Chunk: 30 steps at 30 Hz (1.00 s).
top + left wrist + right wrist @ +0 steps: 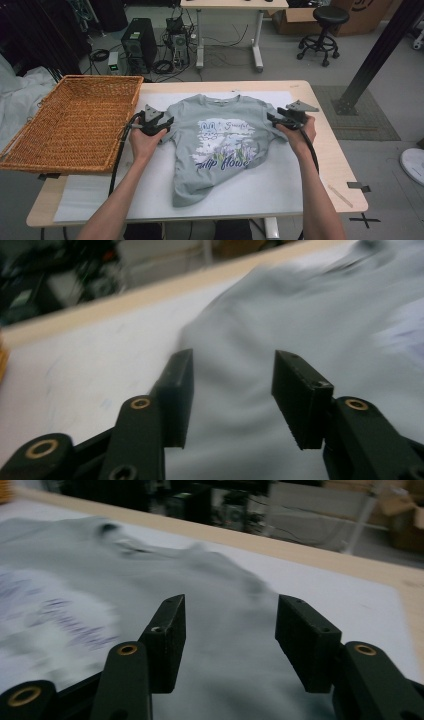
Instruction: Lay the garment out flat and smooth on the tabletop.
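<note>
Fabric covers the middle of the tabletop [327,150]: a grey T-shirt [220,145] lies spread face up on a white sheet [90,195], its collar towards the far edge and its hem towards the person, the lower left corner drawn in and a little rumpled. On its chest sits a white and purple print with lettering [225,145]. The left tongs [167,121] sit at the shirt's left sleeve, held in the person's left hand [145,140], and the right tongs [272,119] sit at the right sleeve, held in the right hand [300,132]; a black cable trails from each back along the forearm. In the left gripper view the left tongs [233,390] stand parted with a clear gap, grey cloth lying beneath and beyond them and nothing pinched between the pads. The right gripper view shows the same for the right tongs [230,630]: jaws apart, the blurred shirt [150,605] below, no fold caught. Both pairs are open and hold nothing. A wicker basket [75,122] rests at the left end of the tabletop, overhanging its edge and just beside the left sleeve. On the floor beyond stand a black computer tower [139,42], a second table [230,30] and a black stool [322,32].
</note>
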Motion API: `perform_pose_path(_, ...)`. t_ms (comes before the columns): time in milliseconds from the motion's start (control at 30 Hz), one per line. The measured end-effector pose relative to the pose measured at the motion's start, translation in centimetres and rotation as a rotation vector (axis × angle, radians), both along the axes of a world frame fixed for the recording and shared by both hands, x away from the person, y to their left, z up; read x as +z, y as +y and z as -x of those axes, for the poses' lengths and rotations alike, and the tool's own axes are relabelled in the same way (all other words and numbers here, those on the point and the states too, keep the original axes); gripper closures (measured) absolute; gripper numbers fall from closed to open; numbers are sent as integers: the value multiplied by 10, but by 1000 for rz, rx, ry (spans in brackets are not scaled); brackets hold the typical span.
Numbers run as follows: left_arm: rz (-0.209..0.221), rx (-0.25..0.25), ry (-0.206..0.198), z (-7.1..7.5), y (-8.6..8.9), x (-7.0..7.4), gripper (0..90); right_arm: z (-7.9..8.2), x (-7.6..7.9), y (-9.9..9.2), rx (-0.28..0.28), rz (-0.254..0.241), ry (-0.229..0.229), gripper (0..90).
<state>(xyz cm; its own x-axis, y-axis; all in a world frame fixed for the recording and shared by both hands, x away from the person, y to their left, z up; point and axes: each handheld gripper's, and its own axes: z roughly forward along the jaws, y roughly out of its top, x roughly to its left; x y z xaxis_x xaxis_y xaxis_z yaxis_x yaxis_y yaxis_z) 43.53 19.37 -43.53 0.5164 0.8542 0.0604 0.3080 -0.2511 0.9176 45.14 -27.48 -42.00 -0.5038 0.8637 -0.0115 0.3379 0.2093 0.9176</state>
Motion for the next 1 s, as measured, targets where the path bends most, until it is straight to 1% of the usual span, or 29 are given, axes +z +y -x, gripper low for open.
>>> perform_pose_path(33,26,-62,-3,8,-3,6,479,11,2,7,36,-4,-14,453)
perform_pose_path(67,38,-116,-15,17,-7,11,478,22,4,14,78,-8,-26,448)
perform_pose_path(133,41,-229,-23,35,-14,17,486,44,4,27,134,-7,-47,444)
perform_pose_path(167,29,-279,-19,45,-18,19,488,55,3,32,157,5,-48,444)
perform_pose_path(200,10,-315,-21,54,-21,19,492,66,1,37,173,15,-54,444)
perform_pose_path(233,-6,-338,-13,63,-23,18,504,76,-1,41,184,26,-56,444)
perform_pose_path(267,-9,-354,9,72,-25,17,507,86,-4,44,190,33,-56,444)
perform_pose_path(300,-7,-362,22,81,-25,15,509,96,-7,46,193,40,-54,444)
perform_pose_path(367,6,-359,49,98,-23,11,516,115,-14,47,181,57,-39,443)
perform_pose_path(433,46,-348,82,113,-18,8,516,132,-22,47,157,90,-22,441)
perform_pose_path(467,57,-343,89,119,-15,7,515,139,-26,46,148,91,-16,438)
perform_pose_path(500,60,-344,92,124,-13,5,515,145,-30,45,139,74,-10,437)
perform_pose_path(533,52,-341,99,127,-10,3,513,150,-33,44,130,60,-9,437)
perform_pose_path(600,41,-298,144,127,-5,-4,514,156,-40,42,113,43,3,433)
perform_pose_path(633,49,-275,172,126,-3,-8,514,157,-42,40,103,38,13,429)
perform_pose_path(700,116,-248,239,123,-3,-17,517,157,-47,39,78,28,29,415)
perform_pose_path(733,135,-252,259,122,-6,-21,524,156,-48,40,69,12,28,409)
perform_pose_path(767,118,-254,271,122,-10,-23,540,154,-49,40,61,16,47,409)
perform_pose_path(800,71,-249,272,122,-14,-25,570,152,-49,42,53,30,74,400)
perform_pose_path(833,25,-243,240,123,-18,-27,623,149,-49,43,48,43,107,386)
perform_pose_path(867,-6,-226,221,124,-19,-27,683,146,-48,45,45,51,128,371)
perform_pose_path(900,-22,-214,215,124,-19,-26,746,145,-48,46,50,41,124,404)
perform_pose_path(933,-28,-201,210,125,-19,-26,781,144,-48,48,62,39,125,465)
perform_pose_path(967,-33,-199,201,125,-19,-27,810,143,-48,49,84,45,119,572)
perform_pose_path(1000,-32,-199,194,125,-19,-28,821,142,-47,51,103,36,120,623)
